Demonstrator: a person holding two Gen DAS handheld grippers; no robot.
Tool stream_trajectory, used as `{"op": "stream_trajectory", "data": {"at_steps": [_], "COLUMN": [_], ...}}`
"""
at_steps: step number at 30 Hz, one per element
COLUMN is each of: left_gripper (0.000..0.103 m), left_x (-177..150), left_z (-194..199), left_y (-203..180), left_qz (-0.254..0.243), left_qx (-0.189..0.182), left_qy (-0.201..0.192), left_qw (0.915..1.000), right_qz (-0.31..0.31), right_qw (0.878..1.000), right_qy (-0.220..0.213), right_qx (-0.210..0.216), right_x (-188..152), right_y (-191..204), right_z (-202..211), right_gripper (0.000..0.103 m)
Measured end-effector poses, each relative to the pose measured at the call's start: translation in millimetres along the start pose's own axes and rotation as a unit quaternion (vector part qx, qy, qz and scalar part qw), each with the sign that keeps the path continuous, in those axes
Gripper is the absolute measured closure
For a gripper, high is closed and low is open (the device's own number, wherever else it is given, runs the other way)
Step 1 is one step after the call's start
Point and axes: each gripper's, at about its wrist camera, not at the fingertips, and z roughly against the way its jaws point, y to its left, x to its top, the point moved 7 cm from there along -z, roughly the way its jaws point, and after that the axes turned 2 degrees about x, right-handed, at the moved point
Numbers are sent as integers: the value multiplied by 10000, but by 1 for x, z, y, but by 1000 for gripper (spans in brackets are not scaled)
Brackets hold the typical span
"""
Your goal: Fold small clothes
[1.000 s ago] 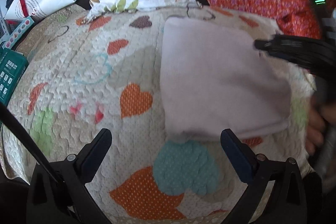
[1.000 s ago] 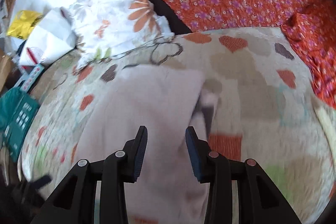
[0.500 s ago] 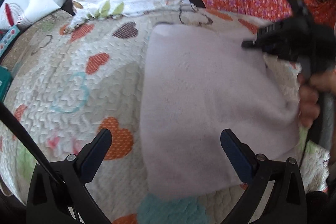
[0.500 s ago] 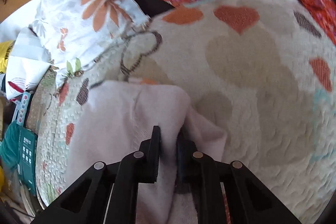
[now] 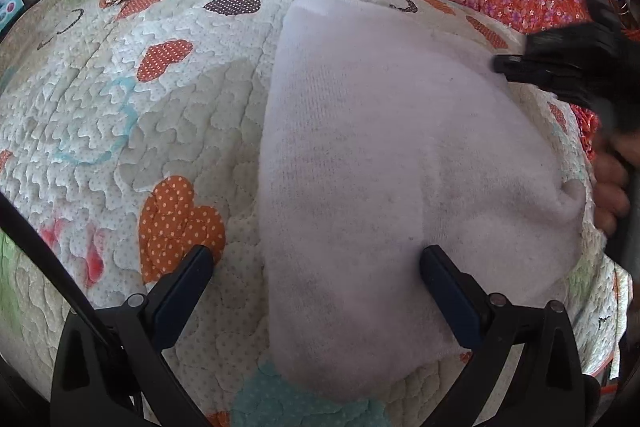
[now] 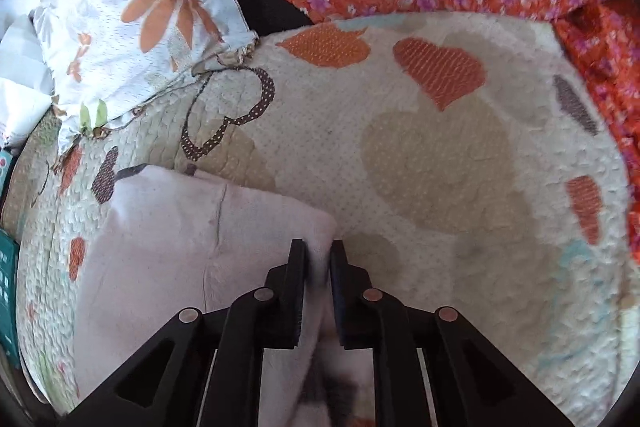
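Pale ribbed-knit garment (image 5: pixel 380 167) on quilt (image 5: pixel 160 115); right tongs (image 6: pixel 318 259) pinch its edge; left tongs (image 5: pixel 316 267) gape empty.

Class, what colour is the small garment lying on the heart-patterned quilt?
Pale pink, almost white, plain garment, shown best in the left wrist view.

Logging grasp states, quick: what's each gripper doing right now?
Left gripper: open, holding nothing.
Right gripper: closed on the pale pink garment edge.
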Motion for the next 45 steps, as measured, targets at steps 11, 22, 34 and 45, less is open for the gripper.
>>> {"op": "stream_trajectory", "data": {"at_steps": [11, 22, 34, 45], "left_gripper": [0, 0, 0, 64], "left_x": [-22, -15, 63, 105], "left_z": [35, 88, 58, -35], "left_y": [25, 40, -57, -162], "left_qz": [312, 197, -574, -1605], "left_qx": [-80, -214, -877, -365], "left_qy": [19, -395, 158, 737], "left_qw": [9995, 9988, 9944, 9836], "right_qz": [-315, -683, -170, -616], "right_qw": [9872, 9913, 9930, 9874], "right_qy": [452, 627, 104, -2], "right_qx": [1495, 934, 1164, 1457], "right_x": [-131, -168, -166, -176], "right_y": [14, -9, -1, -14], "right_z": [59, 86, 105, 110], "right_gripper": [86, 99, 86, 75]}}
